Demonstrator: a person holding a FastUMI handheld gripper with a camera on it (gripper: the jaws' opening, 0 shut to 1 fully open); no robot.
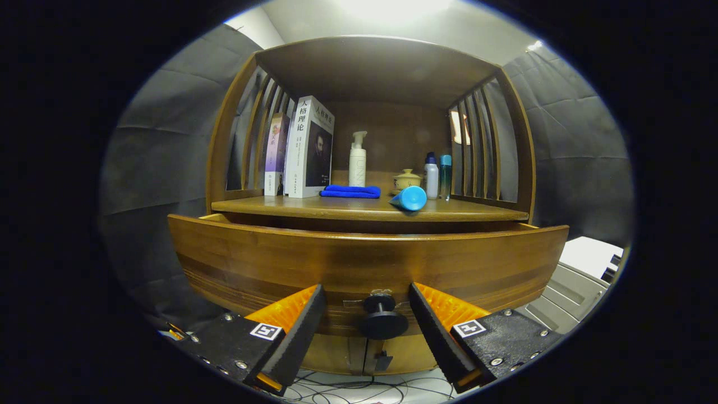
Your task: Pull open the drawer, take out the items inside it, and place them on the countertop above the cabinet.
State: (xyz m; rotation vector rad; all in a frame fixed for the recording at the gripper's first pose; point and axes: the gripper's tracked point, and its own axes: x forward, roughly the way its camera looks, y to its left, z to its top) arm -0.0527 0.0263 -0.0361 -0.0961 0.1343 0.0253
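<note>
Gripper (pixel 367 314) jaws apart, knob (pixel 383 320) between fingers, no contact seen. Drawer (pixel 359 264) front just ahead, pulled out a bit; contents hidden. Countertop (pixel 336 206) above w/ blue tube (pixel 409 198) on its side, blue cloth (pixel 350 191), pump bottle (pixel 357 160), books (pixel 308 148) at back.

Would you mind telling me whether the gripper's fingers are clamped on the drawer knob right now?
No, the gripper is open, with the drawer knob sitting untouched in the gap between its fingers.

The tool (pixel 367 322) is level, its fingers (pixel 305 325) spread wide apart.
</note>
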